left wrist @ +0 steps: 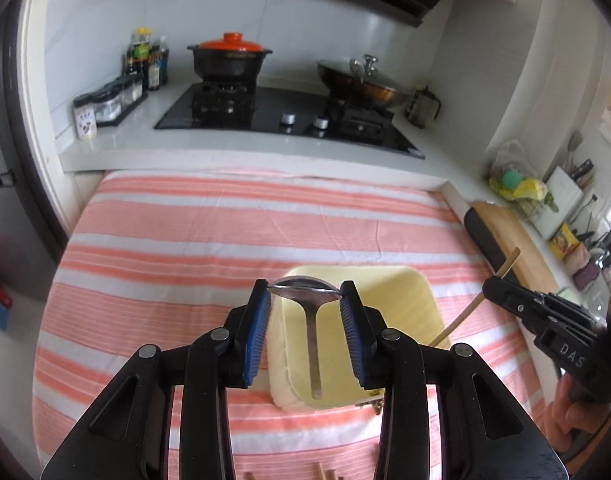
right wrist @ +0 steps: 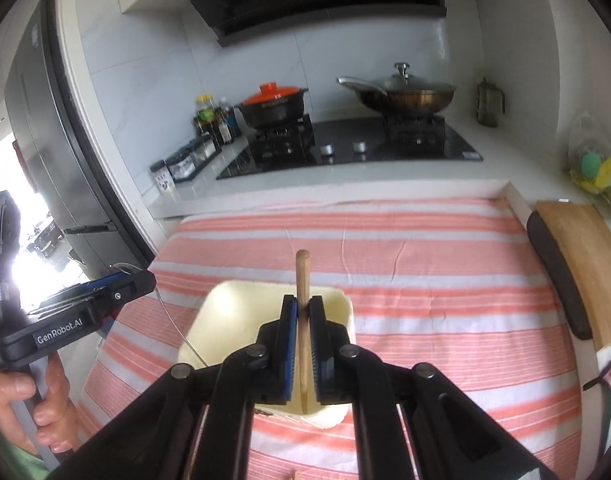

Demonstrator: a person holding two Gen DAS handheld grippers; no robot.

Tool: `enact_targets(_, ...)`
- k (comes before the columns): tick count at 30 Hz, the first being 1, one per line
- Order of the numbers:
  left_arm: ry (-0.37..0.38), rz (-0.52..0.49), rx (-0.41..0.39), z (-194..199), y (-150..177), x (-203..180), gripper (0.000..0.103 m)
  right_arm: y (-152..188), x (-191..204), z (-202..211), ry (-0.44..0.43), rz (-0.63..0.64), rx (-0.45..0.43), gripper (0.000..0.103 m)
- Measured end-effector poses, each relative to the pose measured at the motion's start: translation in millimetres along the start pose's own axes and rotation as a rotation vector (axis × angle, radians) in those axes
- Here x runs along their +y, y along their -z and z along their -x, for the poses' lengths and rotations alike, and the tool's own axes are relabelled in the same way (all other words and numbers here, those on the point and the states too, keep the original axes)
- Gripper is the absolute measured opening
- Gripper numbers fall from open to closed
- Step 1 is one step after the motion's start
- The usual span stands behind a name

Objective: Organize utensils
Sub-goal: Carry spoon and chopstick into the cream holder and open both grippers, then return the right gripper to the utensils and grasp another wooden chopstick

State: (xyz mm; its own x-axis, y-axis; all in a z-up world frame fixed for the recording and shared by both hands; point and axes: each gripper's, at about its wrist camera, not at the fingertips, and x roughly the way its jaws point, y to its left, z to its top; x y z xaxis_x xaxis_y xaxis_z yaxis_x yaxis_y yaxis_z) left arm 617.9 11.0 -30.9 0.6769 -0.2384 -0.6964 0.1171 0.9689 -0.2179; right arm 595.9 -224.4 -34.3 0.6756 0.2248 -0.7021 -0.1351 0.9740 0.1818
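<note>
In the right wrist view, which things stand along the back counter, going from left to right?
Clear spice jars → dark sauce bottles → black clay pot with orange lid → bronze wok with glass lid → glass jug with metal frame → plastic bag with yellow and green contents.

Your left wrist view looks forward from close above the yellow tray (left wrist: 389, 292), toward the stove (left wrist: 289, 116). Your right wrist view faces likewise, sharing tray (right wrist: 233, 304), stove (right wrist: 345, 144), striped cloth (right wrist: 425, 264).
</note>
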Motion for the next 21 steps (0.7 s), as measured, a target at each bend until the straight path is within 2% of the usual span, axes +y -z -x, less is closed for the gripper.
enact_targets(3, -0.032, 0.002, 0.040, -16.8, 5.6, 1.2, 0.037, 4.1, -5.7, -16.9, 0.011, -0.011, 0.034, 0.007)
enact_targets(4, -0.042, 0.008, 0.053, -19.8, 5.5, 2.9, 0.037, 3.8, -5.8, -18.0, 0.019, -0.009, 0.040, 0.010)
enact_targets(6, -0.034, 0.036, 0.054, -13.9, 5.7, 10.7, 0.043, 0.5, -5.2, -14.2, 0.031, -0.010, 0.039, 0.010)
enact_targets(8, -0.025, 0.056, 0.018, 10.1, 6.7, 17.4, 0.051, -5.2, -4.1, 1.3, 0.038, -0.006, 0.022, 0.010)
enact_targets(10, -0.006, 0.045, -0.046, 46.8, 10.7, 19.7, 0.059, -8.0, -1.0, 30.9, 0.030, 0.006, -0.016, 0.021)
enact_targets(12, -0.015, 0.011, -0.128, 92.1, 22.6, 20.1, 0.074, -3.9, 3.3, 69.6, 0.030, 0.032, -0.066, 0.029)
enact_targets(13, -0.027, -0.001, -0.172, 115.3, 32.8, 21.4, 0.080, 1.8, 6.0, 90.1, 0.030, 0.052, -0.090, 0.031)
enact_targets(14, -0.039, -0.008, -0.215, 137.6, 45.9, 23.4, 0.093, 9.7, 8.4, 110.0, 0.032, 0.072, -0.110, 0.031)
enact_targets(15, -0.054, -0.014, -0.250, 157.5, 61.3, 26.6, 0.100, 19.9, 9.9, 128.7, 0.038, 0.088, -0.130, 0.032)
enact_targets(17, -0.084, -0.014, -0.293, 186.5, 97.5, 33.5, 0.101, 47.9, 10.5, 161.8, 0.059, 0.107, -0.168, 0.036)
enact_targets(19, -0.113, -0.007, -0.268, 198.2, 136.1, 40.0, 0.101, 84.0, 10.6, 185.8, 0.099, 0.122, -0.203, 0.042)
enact_targets(21, -0.136, 0.000, -0.237, 200.7, 178.8, 45.2, 0.101, 127.7, 10.6, 197.8, 0.155, 0.130, -0.225, 0.042)
